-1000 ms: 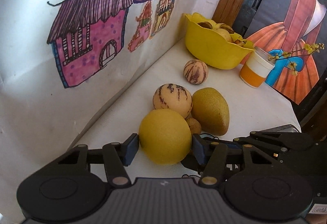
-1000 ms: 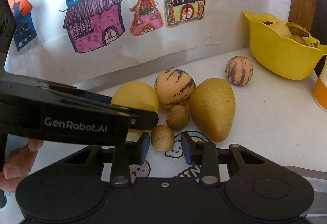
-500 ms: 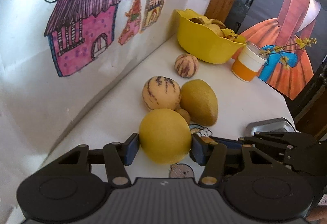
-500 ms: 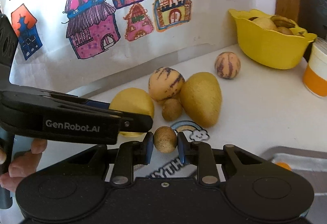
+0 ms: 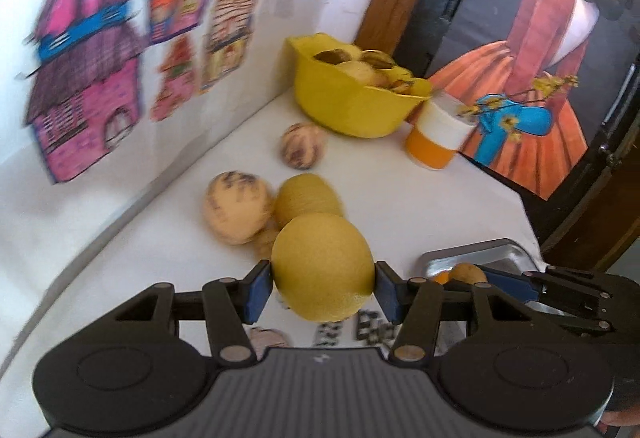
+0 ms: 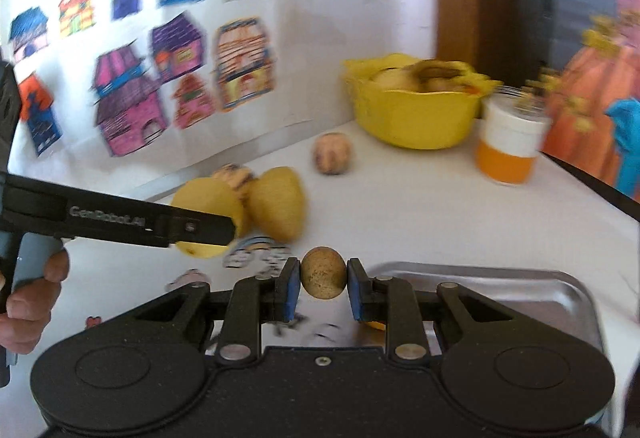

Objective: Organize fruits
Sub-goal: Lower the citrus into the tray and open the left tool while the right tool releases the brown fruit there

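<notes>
My left gripper (image 5: pixel 323 285) is shut on a big round yellow fruit (image 5: pixel 322 267), held above the white table. My right gripper (image 6: pixel 323 285) is shut on a small brown fruit (image 6: pixel 323 272), held near the rim of a metal tray (image 6: pixel 520 283). In the left wrist view that small brown fruit (image 5: pixel 468 273) hangs over the tray (image 5: pixel 472 255). On the table stay a striped fruit (image 5: pixel 237 207), a yellow-green oval fruit (image 5: pixel 307 195), a small brown fruit (image 5: pixel 265 241) and a second striped fruit (image 5: pixel 302 150). A yellow bowl (image 5: pixel 352 106) at the back holds several fruits.
An orange and white cup (image 5: pixel 438 136) stands beside the bowl. A white wall with house drawings (image 5: pixel 88 94) runs along the left. A dark panel with a painted figure closes the right side. Stickers lie on the table near me. A hand (image 6: pixel 24 302) holds the left gripper.
Both grippers have lifted and swung right with their fruits. The small brown fruit now hangs by the metal tray, and the fruit pile lies farther away.
</notes>
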